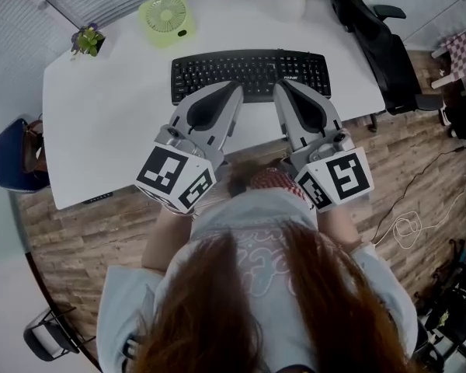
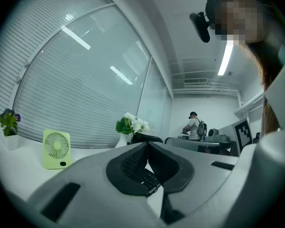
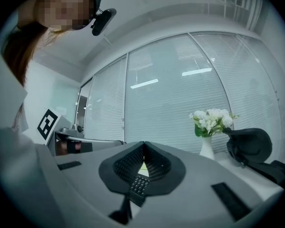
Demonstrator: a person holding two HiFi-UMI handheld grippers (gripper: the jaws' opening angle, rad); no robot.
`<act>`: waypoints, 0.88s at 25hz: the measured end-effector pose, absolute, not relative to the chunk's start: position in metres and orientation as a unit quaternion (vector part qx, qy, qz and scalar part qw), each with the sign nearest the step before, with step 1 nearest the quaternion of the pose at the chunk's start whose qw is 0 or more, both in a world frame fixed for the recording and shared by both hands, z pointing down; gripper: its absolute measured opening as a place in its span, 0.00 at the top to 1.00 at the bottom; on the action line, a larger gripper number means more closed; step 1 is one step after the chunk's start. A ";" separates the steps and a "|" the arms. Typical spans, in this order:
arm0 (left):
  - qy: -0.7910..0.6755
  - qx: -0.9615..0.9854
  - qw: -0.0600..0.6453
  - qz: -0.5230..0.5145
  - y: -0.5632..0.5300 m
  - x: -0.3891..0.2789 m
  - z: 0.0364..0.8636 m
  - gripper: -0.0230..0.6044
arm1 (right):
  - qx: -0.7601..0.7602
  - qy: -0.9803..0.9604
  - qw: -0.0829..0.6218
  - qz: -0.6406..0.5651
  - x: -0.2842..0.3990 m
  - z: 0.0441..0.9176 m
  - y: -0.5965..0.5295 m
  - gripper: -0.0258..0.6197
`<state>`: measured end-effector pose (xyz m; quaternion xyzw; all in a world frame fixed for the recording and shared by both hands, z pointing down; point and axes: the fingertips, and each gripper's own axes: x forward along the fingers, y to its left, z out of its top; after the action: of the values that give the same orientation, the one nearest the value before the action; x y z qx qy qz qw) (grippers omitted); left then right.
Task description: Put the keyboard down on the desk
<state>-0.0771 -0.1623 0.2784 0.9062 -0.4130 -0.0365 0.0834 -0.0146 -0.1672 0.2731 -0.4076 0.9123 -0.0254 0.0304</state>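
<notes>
Your left claw [image 1: 236,88] and right claw [image 1: 279,86] were each clamped on the near edge of the keyboard [image 1: 248,68], which lay flat on the counter [image 1: 109,123] just ahead. You'd have done best keeping both level and releasing together.

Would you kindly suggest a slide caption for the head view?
Left gripper and right gripper, jaws shut, at the near edge of the keyboard on the desk.

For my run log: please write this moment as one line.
keyboard: flat on desk | left tongs: shut, tips at its near edge | right tongs: shut, same | grip on keyboard: not clear
</notes>
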 end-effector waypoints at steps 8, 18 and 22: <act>-0.411 0.907 0.070 -0.054 -0.161 -0.077 0.273 0.95 | -0.406 0.913 0.041 -0.034 -0.015 0.273 -0.169 0.95; -0.423 0.901 0.078 -0.059 -0.164 -0.083 0.278 0.95 | -0.421 0.906 0.033 -0.031 -0.011 0.276 -0.170 0.96; -0.421 0.902 0.077 -0.059 -0.164 -0.080 0.276 0.95 | -0.416 0.908 0.030 -0.028 -0.012 0.277 -0.168 0.96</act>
<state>-0.0802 -0.1637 0.2765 0.9019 -0.4209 -0.0589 0.0768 -0.0125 -0.1685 0.2769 -0.4162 0.9083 -0.0283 0.0297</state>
